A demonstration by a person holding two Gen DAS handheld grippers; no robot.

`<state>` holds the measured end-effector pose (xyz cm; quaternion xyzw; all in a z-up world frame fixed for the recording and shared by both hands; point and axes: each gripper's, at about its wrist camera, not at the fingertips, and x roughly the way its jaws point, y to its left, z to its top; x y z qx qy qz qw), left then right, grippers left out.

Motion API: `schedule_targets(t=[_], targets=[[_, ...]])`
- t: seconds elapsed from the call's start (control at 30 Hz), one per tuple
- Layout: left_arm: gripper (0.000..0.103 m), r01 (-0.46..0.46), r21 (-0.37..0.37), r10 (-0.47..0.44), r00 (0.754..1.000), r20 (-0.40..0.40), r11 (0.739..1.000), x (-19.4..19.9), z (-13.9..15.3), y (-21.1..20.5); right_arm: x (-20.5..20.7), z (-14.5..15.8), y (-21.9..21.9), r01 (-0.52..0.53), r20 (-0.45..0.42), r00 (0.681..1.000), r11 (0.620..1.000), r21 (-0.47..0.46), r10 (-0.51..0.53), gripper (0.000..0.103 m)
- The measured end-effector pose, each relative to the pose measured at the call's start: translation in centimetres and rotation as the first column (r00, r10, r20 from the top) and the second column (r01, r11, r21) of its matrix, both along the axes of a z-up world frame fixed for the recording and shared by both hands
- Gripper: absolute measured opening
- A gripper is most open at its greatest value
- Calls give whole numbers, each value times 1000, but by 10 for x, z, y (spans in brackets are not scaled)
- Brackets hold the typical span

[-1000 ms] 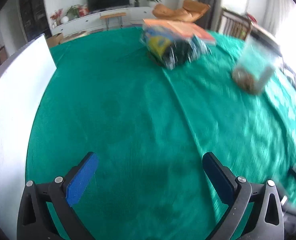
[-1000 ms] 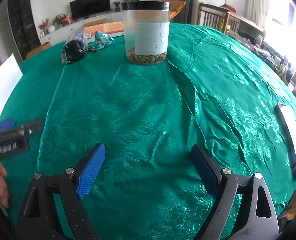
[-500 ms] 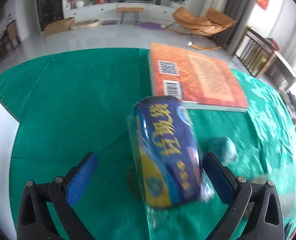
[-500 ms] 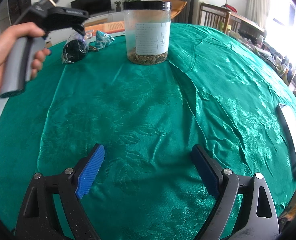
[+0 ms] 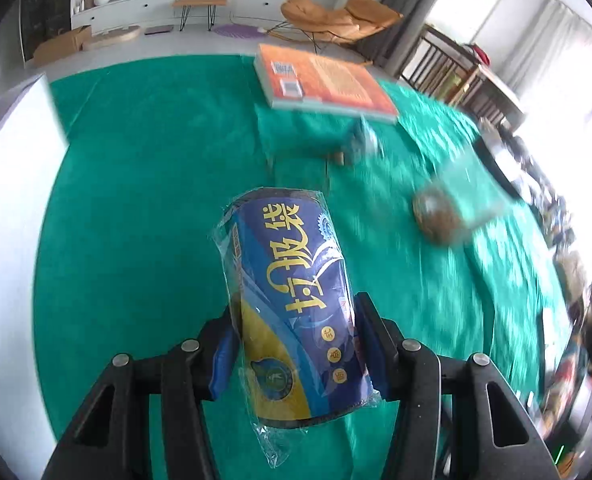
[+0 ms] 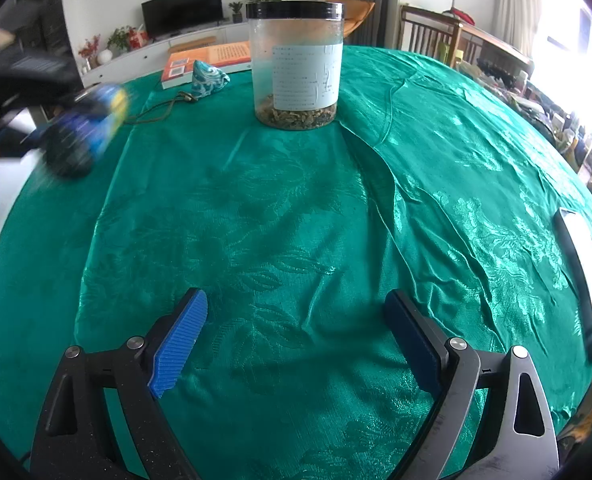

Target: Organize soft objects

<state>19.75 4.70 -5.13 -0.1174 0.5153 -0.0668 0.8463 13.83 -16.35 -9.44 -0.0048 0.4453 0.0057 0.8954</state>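
While jar [image 6: 295, 65] stands nearby, left gripper [image 5: 296, 344] clamps wrapped roll [image 5: 291, 304].

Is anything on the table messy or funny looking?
Nothing is spilled or broken. The green tablecloth has a long wrinkle running toward the jar, which stands upright with its lid on. The left gripper holds the blue wrapped roll in the air; its loose plastic wrap sticks out.
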Motion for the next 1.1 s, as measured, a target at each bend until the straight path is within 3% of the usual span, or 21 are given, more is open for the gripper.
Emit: schedule_targets(t=[0.1, 0.13, 0.2, 0.23, 0.27, 0.57, 0.73, 0.87, 1.03, 1.1], targets=[[54, -1, 70, 3, 1000, -28, 998, -52, -13, -2, 0, 0, 1, 0, 0, 1000, 1000, 0, 0, 92], [58, -4, 82, 6, 1000, -20, 997, -63, -13, 2, 0, 0, 0, 0, 0, 1000, 1000, 0, 0, 92], [72, -14, 127, 10, 999, 30, 992, -79, -14, 4, -1, 0, 0, 0, 0, 1000, 1000, 0, 0, 92], [86, -24, 175, 16, 999, 46, 984, -81, -14, 4, 0, 0, 1, 0, 0, 1000, 1000, 0, 0, 92], [91, -34, 217, 23, 998, 50, 976, -81, -12, 4, 0, 0, 1, 0, 0, 1000, 1000, 0, 0, 92], [91, -60, 188, 25, 983, 183, 980, -73, 38, 5, -1, 0, 1, -1, 0, 1000, 1000, 1, 1, 92], [91, 16, 169, -52, 976, 211, 986, -1, 63, -13, -1, 0, 2, -1, 0, 1000, 1000, 1, 1, 92], [91, 53, 179, -89, 975, 202, 982, 72, 46, -34, -1, 0, 2, -1, 0, 1000, 1000, 1, 1, 92], [91, -17, 51, 8, 986, 164, 999, 139, 11, -49, -1, 0, 2, -1, 0, 1000, 1000, 1, 1, 92], [91, -43, 34, 37, 987, 158, 999, 160, -1, -57, -1, 0, 2, -2, 0, 1000, 1000, 1, 2, 92]])
